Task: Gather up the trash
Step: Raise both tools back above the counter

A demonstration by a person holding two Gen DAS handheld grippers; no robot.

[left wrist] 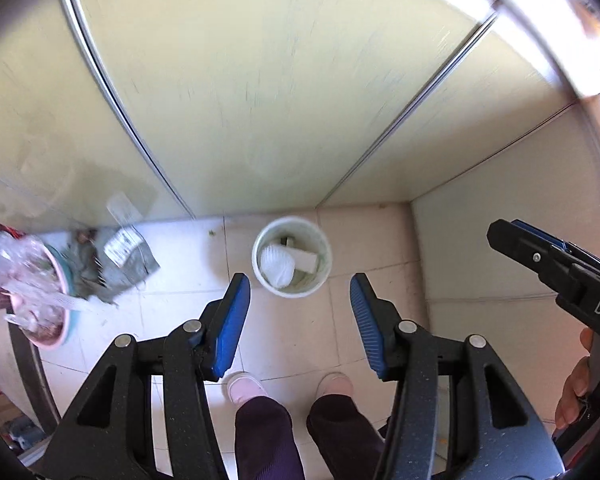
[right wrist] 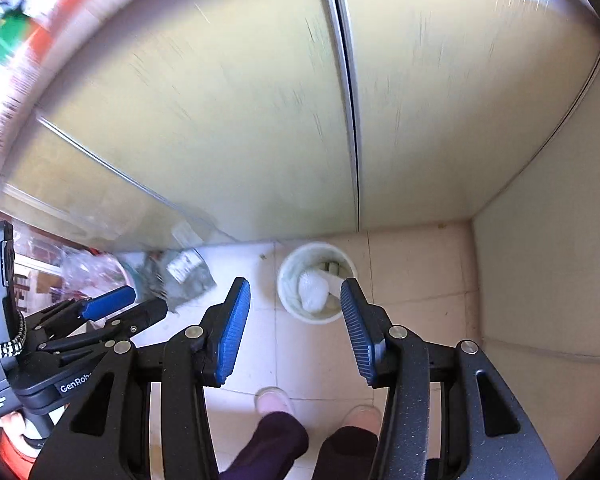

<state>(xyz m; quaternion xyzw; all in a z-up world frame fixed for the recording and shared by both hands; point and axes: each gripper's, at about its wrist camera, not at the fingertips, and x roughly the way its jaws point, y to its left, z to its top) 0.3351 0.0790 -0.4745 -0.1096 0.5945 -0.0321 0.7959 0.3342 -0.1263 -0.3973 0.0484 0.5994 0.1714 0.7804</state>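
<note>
A white round trash bin (left wrist: 292, 257) stands on the tiled floor against the pale cabinet; it holds a crumpled white wad (left wrist: 277, 265) and a flat white piece. It also shows in the right wrist view (right wrist: 317, 282). My left gripper (left wrist: 300, 289) is open and empty, held above the floor just in front of the bin. My right gripper (right wrist: 296, 290) is open and empty, also above the bin's near side. A grey-green wrapper with a white label (left wrist: 126, 256) lies on the floor left of the bin; it also shows in the right wrist view (right wrist: 184, 276).
A pink and teal basin (left wrist: 48, 300) full of crumpled clear plastic sits at the left. Pale cabinet doors (left wrist: 260, 100) rise behind the bin and a wall (left wrist: 500, 240) closes the right side. The person's feet (left wrist: 246, 388) stand on the tiles below the grippers.
</note>
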